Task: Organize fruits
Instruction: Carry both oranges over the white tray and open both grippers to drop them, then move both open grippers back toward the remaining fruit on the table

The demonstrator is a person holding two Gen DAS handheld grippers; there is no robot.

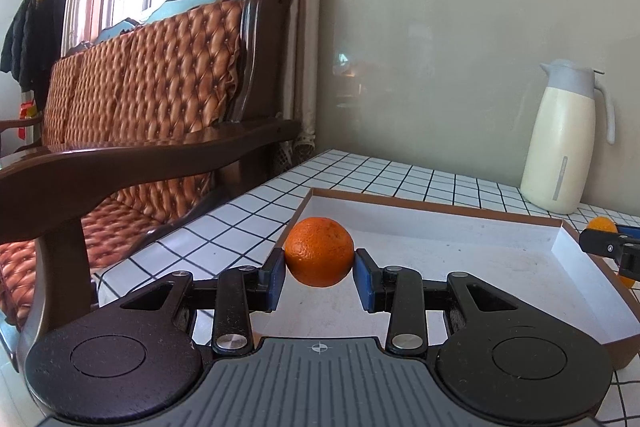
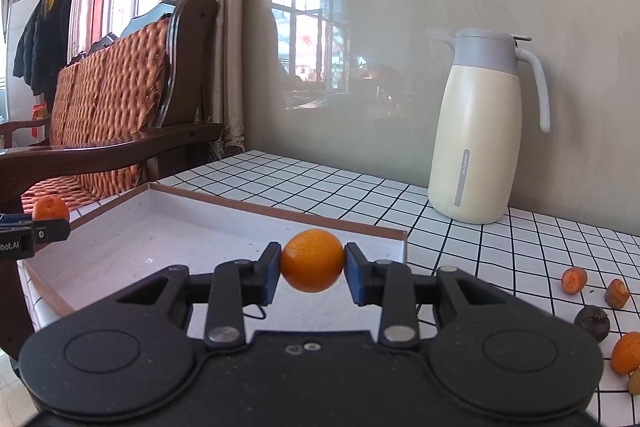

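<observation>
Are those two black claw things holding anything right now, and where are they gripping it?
Yes. The left gripper pinches a darker orange by its opposite sides; the right gripper pinches a lighter orange likewise, above the box.

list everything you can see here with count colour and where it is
orange held by left gripper: 1, deep orange, above the tray's left edge
orange held by right gripper: 1, orange, above the tray's near right part
tray: 1, white inside with a brown rim, on the table, nothing lying in it
loose pieces: about five, orange, brown and one dark, on the table right of the tray; kinds unclear
jug: 1, cream with a grey lid and handle, by the wall
table: 1, white with a black grid
sofa: 1, dark wood with orange-brown cushions, left of the table
coats: dark, hanging far left
left gripper: 1, black with blue pads, shut on its orange
right gripper: 1, same, shut on its orange
</observation>
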